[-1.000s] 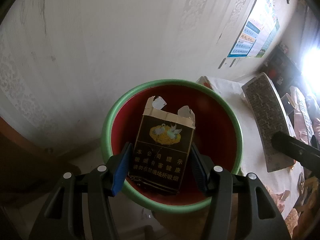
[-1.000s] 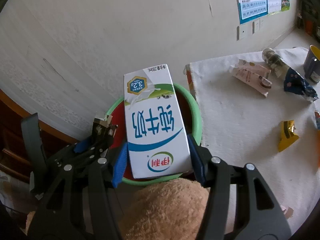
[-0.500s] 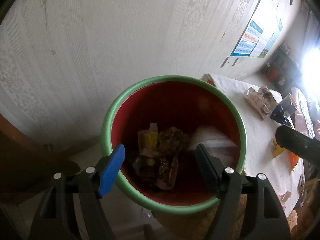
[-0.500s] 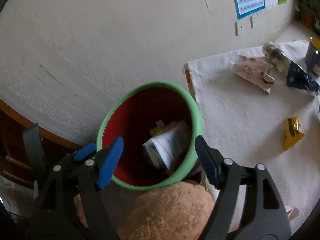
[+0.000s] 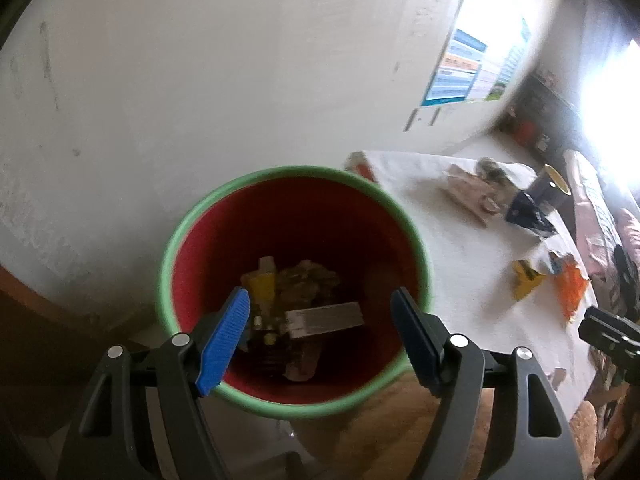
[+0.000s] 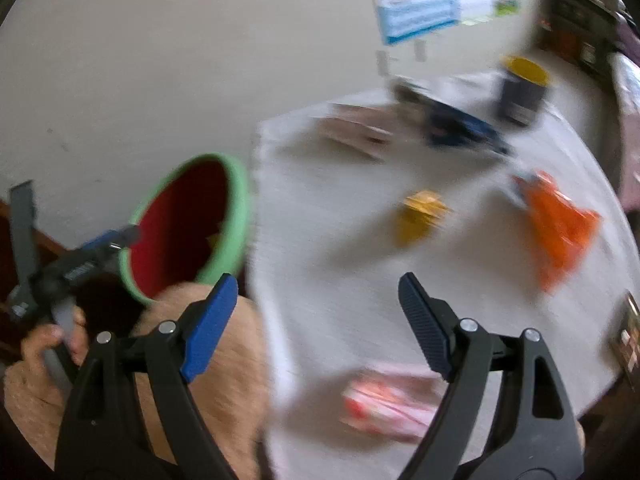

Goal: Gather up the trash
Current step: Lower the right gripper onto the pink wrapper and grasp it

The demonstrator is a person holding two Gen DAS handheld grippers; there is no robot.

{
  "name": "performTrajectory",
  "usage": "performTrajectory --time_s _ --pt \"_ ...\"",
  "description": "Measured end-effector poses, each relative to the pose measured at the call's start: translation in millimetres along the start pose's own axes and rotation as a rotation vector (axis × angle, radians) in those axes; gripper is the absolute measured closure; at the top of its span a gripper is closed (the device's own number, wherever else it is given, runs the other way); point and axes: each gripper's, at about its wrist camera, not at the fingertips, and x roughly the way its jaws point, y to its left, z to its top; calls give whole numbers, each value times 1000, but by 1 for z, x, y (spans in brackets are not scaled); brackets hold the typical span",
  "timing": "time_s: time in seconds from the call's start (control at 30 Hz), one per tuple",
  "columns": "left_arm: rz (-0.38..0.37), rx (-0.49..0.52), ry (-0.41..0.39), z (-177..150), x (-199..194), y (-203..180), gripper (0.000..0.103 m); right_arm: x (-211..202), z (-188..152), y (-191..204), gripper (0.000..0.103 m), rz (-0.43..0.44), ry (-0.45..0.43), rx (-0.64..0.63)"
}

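Trash lies partly inside the red bin [image 5: 288,232] with a green rim, which stands against the white wall at the near-left corner of the white-clothed table [image 6: 340,248]. Inside the bin, the left wrist view shows a heap of crumpled wrappers, a yellow piece [image 5: 262,286] and a flattened carton [image 5: 324,319] lying on its side on top. The left gripper [image 5: 320,328] hangs over the bin's mouth with its jaws spread wide and nothing between them. The right gripper [image 6: 316,320] points past the bin's right side, over the table edge; its jaws have just been opening and stand wide apart, gripping nothing. The right wrist view is blurred by motion. Right of the bin on the table, more trash waits: a yellow packet [image 6: 420,212] nearest, an orange wrapper [image 6: 560,220] beyond it, a dark blue wrapper [image 6: 460,128] and a pinkish carton [image 6: 356,132] farther back, and a red-and-white packet [image 6: 388,404] close to the right gripper. A dark cup with a yellow inside [image 6: 520,92] stands at the far side of the table from the bin. A hand [image 6: 48,344] grips the left tool's handle just below the bin, beside a tan fuzzy surface [image 6: 224,360].
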Motion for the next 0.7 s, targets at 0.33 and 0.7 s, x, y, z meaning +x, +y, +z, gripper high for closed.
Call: performTrajectory --time_s 0.33,0.7 --pt "-68 89 -1 -4 -18 -63 33 3 -64 -87 22 -62 68 211" --pt "-118 185 26 -15 -24 -125 33 35 -86 -82 22 29 153 190"
